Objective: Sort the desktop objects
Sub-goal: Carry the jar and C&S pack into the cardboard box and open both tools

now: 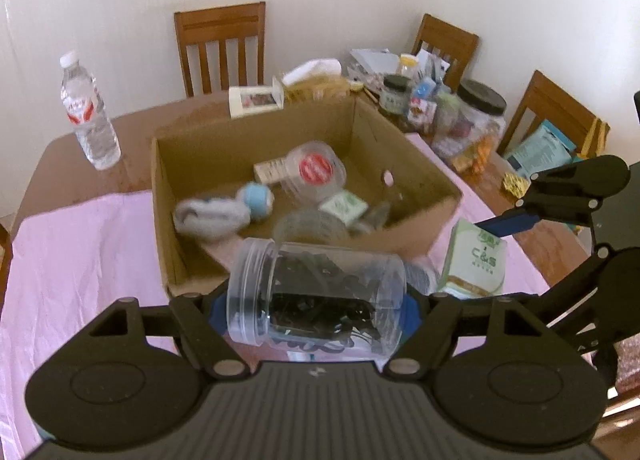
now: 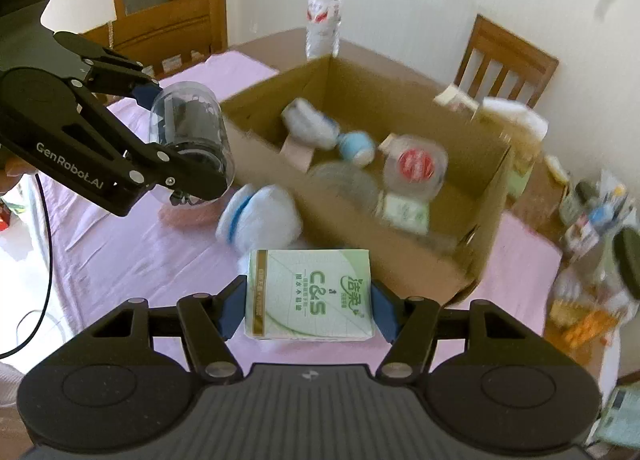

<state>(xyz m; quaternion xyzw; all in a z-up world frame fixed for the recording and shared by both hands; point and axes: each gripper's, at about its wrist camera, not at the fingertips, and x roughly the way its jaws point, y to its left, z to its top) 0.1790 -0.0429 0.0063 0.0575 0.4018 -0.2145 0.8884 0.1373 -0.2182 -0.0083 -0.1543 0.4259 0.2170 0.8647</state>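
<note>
White walls and wooden chairs [image 1: 221, 48] ring a brown wooden worktop [image 1: 132, 128], its near part covered by a pale pink cloth [image 1: 80, 252]. In the middle of the cloth stands an open cardboard box [image 1: 200, 148]; inside it lie a clear jar with a red lid [image 1: 316, 172], a blue-and-white soft toy [image 1: 224, 212], a small green packet [image 1: 345, 206] and a flat pale carton, all somewhat blurred. Beyond the box's right side, a crowd of black-lidded jars [image 1: 476, 116] and packets fills the worktop's far corner. A water bottle [image 1: 89, 112] with a red label stands upright on the bare wood past the box's left far corner. A white plush toy with a blue band [image 2: 260, 216] lies on the cloth just beside the box's near wall.

The left gripper [image 1: 316, 310] is clamped on a clear plastic jar [image 1: 320, 292] holding dark contents, which lies sideways between the blue fingers, above the box's near edge. The right gripper [image 2: 310, 306] is closed on a green-and-white C&S tissue pack [image 2: 310, 294], its fingers pressing both short sides, held above the cloth just outside the box's near wall
</note>
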